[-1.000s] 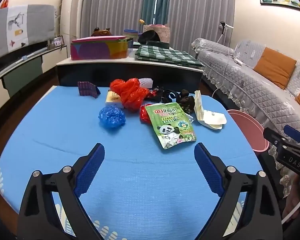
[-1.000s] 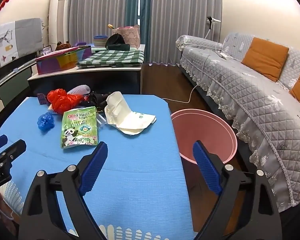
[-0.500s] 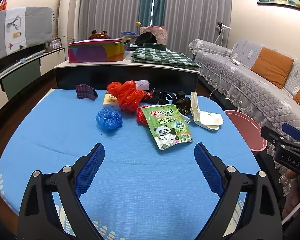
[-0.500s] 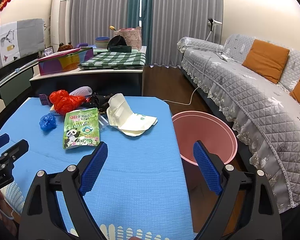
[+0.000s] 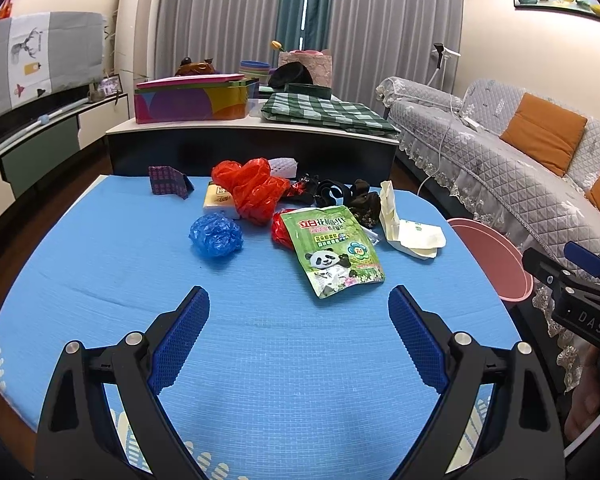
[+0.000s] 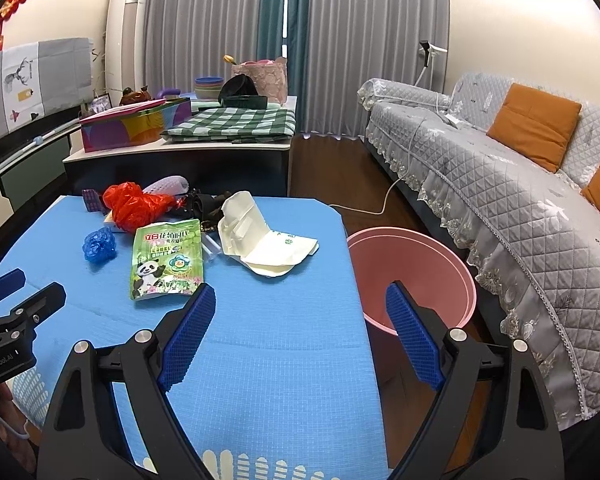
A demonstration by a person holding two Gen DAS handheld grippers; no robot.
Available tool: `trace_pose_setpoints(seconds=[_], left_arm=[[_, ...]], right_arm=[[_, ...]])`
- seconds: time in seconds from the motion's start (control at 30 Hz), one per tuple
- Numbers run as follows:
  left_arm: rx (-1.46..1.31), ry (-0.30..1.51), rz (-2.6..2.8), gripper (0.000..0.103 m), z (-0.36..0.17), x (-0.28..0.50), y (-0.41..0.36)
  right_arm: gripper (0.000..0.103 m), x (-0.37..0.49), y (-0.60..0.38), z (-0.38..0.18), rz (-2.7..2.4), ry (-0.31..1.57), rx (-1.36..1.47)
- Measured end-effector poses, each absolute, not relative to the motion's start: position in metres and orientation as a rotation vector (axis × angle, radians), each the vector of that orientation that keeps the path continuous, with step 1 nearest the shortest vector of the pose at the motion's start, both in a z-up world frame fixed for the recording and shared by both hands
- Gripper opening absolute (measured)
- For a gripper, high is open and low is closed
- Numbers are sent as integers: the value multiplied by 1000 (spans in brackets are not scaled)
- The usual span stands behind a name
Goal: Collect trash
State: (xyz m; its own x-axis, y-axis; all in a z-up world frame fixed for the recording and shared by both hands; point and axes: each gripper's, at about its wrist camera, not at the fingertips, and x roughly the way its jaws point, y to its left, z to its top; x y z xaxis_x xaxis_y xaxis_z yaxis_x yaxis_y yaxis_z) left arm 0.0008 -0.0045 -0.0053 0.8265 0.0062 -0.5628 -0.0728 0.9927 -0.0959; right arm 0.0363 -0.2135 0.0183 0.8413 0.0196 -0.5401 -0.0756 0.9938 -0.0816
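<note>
Left wrist view: left gripper (image 5: 299, 306) hovers level above table (image 5: 100, 264), jaws spread.

On the table (image 5: 100, 280) ahead of you: panda pouch (image 5: 334, 250) nearest, crumpled bag (image 5: 216, 236) to its left, open carton (image 5: 410, 230) to its right, wrapper heap (image 5: 256, 190) behind. Bin (image 6: 412, 276) on the floor beside the table's right edge; sofa (image 6: 500, 184) beyond it.

Grey quilted sofa (image 6: 512, 200) with orange cushions (image 6: 534, 118) occupies the right side. Green checked cloth (image 5: 324, 114) and colourful box (image 5: 192, 98) lie on the sideboard (image 5: 252, 148).
</note>
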Motion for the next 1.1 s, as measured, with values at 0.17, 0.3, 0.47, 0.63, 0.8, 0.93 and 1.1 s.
trace_pose_setpoints(seconds=[0.17,0.3,0.47,0.63,0.8,0.93,1.1], left_arm=[[-114,599,39,88,-6,2,-6],[-115,598,40,88,-6,2,-6],[-115,598,40,88,-6,2,-6],[-115,599,39,88,-6,2,-6],[-116,599,40,88,-6,2,-6],[-115,599,39,88,-6,2,-6],[-118,595,41,88,-6,1,-6]], right_arm=[[86,36,-213,20,50,564,-103],[86,36,-213,20,51,563,-103],[85,36,-213,20,50,562,-102],[85,36,-213,20,50,562,-103],[85,36,-213,20,51,561,-103],[84,36,-213,20,50,563,-101],[75,36,-213,21,56,567,-96]])
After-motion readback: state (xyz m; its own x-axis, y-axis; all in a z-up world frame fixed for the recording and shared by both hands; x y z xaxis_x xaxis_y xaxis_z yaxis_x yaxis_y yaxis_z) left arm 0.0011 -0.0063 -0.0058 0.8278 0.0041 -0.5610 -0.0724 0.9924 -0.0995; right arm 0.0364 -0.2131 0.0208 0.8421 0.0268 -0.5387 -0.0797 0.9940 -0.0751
